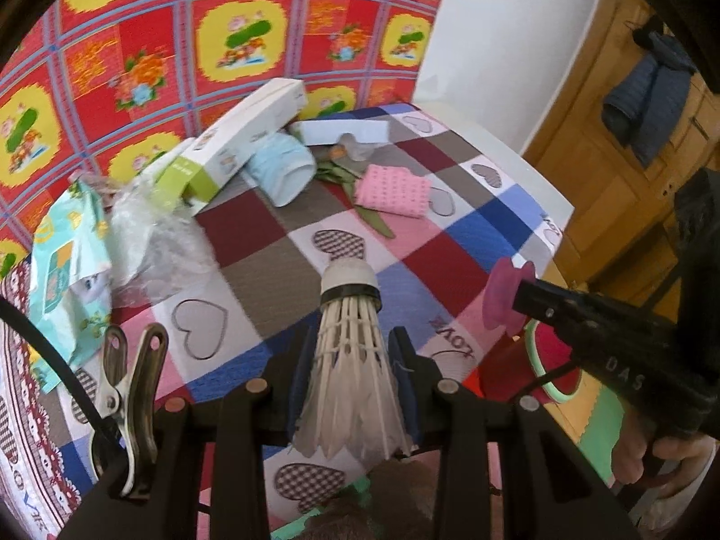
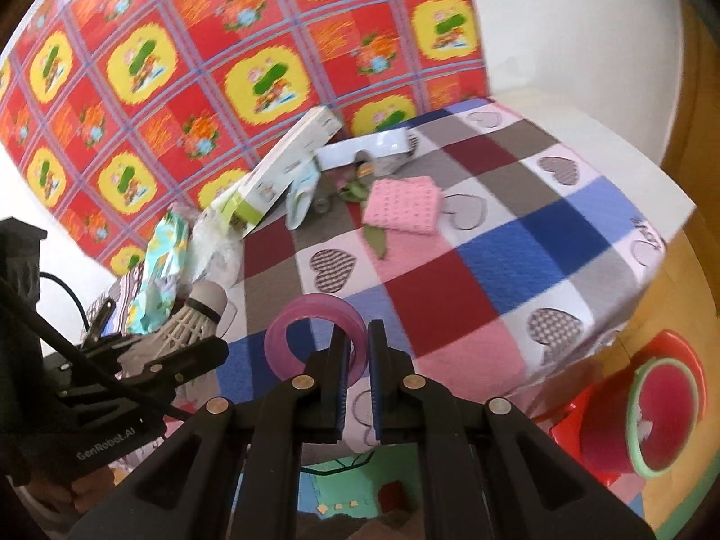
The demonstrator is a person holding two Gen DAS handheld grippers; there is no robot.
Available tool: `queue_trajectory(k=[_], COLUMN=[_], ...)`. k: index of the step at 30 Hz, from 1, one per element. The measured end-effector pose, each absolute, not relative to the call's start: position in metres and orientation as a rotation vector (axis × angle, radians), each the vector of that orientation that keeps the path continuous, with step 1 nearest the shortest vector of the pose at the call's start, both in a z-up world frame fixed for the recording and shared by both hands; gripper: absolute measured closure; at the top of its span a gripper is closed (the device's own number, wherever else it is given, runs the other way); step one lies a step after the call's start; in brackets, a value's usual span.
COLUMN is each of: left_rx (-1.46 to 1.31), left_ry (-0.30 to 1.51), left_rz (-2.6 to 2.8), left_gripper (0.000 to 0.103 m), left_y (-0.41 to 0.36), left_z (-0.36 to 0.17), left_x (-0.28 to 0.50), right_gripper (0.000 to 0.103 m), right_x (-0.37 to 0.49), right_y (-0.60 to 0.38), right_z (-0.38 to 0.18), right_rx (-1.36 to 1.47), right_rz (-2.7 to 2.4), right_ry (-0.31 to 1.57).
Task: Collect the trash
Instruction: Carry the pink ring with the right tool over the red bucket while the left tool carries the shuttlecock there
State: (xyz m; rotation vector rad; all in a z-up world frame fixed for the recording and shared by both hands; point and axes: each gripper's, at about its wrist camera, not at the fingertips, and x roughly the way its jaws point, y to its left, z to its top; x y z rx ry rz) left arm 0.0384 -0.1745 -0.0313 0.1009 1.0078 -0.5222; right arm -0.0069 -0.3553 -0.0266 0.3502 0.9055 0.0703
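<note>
A shuttlecock (image 1: 348, 351) is clamped in the left gripper (image 1: 351, 360) (feathers rearward). A pink ring (image 2: 315, 342) is pinched by the right gripper (image 2: 357, 360), both above the patchwork table (image 2: 517, 243), seemingly for binning.

1. I cannot see the near rim of the pink ring (image 2: 315, 337); the right gripper (image 2: 357, 360) covers it.
2. Red bin (image 2: 675, 409): base is hidden.
3. Print on the white box (image 1: 252, 135) is too blurred to read.
4. Shuttlecock (image 2: 195, 319) feathers are partly behind the left gripper (image 2: 180, 360).
</note>
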Motion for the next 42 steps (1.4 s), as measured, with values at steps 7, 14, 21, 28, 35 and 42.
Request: queue_trajectory(k=[7,14,21,28,35,42], left_rx=[0.135,0.161,0.198,0.242,0.3,0.326], left_ry=[1.012,1.012,1.017,1.019,1.032,1.051], left_rz=[-0.577,-0.63,-0.709,-0.795,-0.868,-0.922], left_gripper=[0.067,0.067,0.067,0.067,0.067,0.067], left_y=[-0.208,-0.25,-0.305,-0.365,-0.423,-0.474], left_z=[-0.032,-0.032,-0.032,-0.035,-0.041,-0.052], left_x=[0.029,0.019,0.005,-0.014,-0.034,-0.049], right_gripper=[0.094,0.094,0.094,0.094,0.094,0.094], right_x=[-0.028,-0.05,-0.079,-0.112,-0.142,-0.165], right_y=[-0.389,-0.43,-0.481,-0.532,-0.576,-0.619], right_z=[-0.03,-0.031,-0.033,-0.039,-0.05,-0.068], right_rx=[0.384,0.428,0.466,0.507,0.548,0.593], right_rz=[0.015,-0.044,-0.133,-0.215,-0.269,-0.294], right_ry=[0.905,0.891,0.888,0.895,0.901,0.895])
